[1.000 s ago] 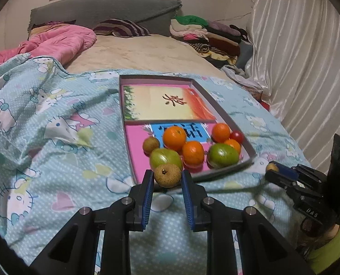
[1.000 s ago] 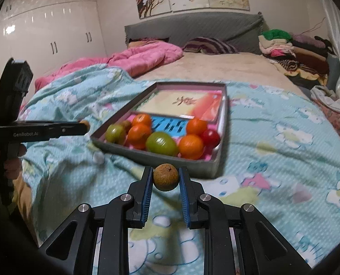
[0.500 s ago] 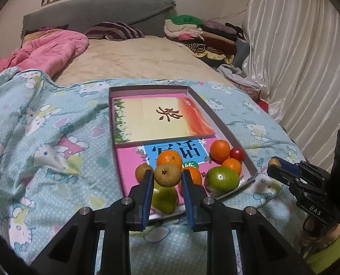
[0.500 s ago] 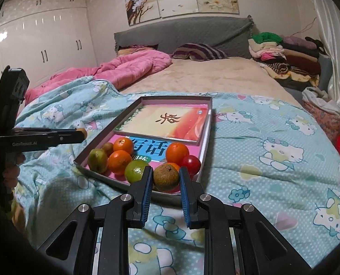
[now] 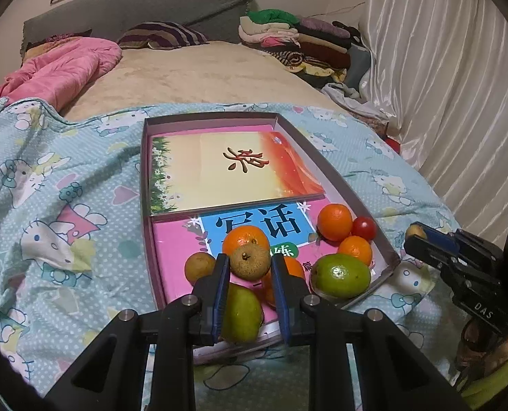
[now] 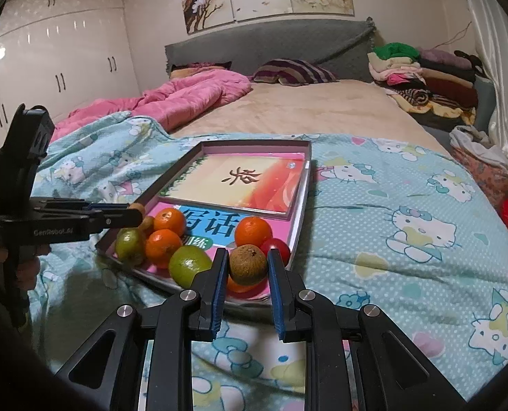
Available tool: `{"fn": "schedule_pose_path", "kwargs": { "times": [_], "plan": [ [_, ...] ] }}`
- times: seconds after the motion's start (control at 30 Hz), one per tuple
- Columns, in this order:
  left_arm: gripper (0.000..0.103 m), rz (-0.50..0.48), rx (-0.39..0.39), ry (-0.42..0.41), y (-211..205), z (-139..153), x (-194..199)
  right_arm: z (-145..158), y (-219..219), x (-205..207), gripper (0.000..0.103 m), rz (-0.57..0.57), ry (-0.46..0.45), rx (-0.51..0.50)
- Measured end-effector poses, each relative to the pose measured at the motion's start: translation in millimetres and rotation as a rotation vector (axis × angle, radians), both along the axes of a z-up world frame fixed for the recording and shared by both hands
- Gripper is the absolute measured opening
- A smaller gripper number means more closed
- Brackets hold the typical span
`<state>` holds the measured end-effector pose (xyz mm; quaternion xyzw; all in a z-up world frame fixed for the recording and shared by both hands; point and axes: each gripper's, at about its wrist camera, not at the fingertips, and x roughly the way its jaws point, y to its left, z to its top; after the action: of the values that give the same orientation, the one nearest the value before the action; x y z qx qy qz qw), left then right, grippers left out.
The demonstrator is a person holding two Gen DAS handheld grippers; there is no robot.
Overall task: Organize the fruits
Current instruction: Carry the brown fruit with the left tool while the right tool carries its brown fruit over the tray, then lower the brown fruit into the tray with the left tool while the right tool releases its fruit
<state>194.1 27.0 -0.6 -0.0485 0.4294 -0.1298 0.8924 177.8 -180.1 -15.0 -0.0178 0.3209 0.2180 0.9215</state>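
A shallow grey box tray [image 5: 336, 178] lies on the bed with books inside and several fruits at its near end: oranges [image 5: 334, 217], a green fruit [image 5: 341, 275], a cherry tomato [image 5: 364, 227]. My left gripper [image 5: 249, 267] is shut on a small brown longan [image 5: 249, 261], held above the tray's near end. My right gripper [image 6: 247, 264] is shut on another brown longan [image 6: 247, 264], above the tray's near right corner [image 6: 296, 239]. Each gripper shows in the other's view, the right one [image 5: 425, 236] and the left one [image 6: 130, 214].
The Hello Kitty quilt [image 5: 48, 205] covers the bed around the tray. A pink duvet [image 6: 185, 96] and striped pillow [image 6: 295, 72] lie further back. Folded clothes [image 5: 298, 41] are stacked by the curtain [image 5: 459, 85]. Wardrobes [image 6: 58, 68] stand at left.
Both grippers have moved forward over the tray's near end, each still holding its longan. The tray and fruits now look closer and larger.
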Motion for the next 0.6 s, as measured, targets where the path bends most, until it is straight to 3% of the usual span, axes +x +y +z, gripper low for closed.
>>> {"fn": "schedule_pose_path", "kwargs": {
  "times": [0.6],
  "plan": [
    [0.025, 0.001, 0.016, 0.023, 0.8, -16.0, 10.6, -11.0, 5.5, 18.8, 0.023, -0.006, 0.022, -0.043]
  ]
}}
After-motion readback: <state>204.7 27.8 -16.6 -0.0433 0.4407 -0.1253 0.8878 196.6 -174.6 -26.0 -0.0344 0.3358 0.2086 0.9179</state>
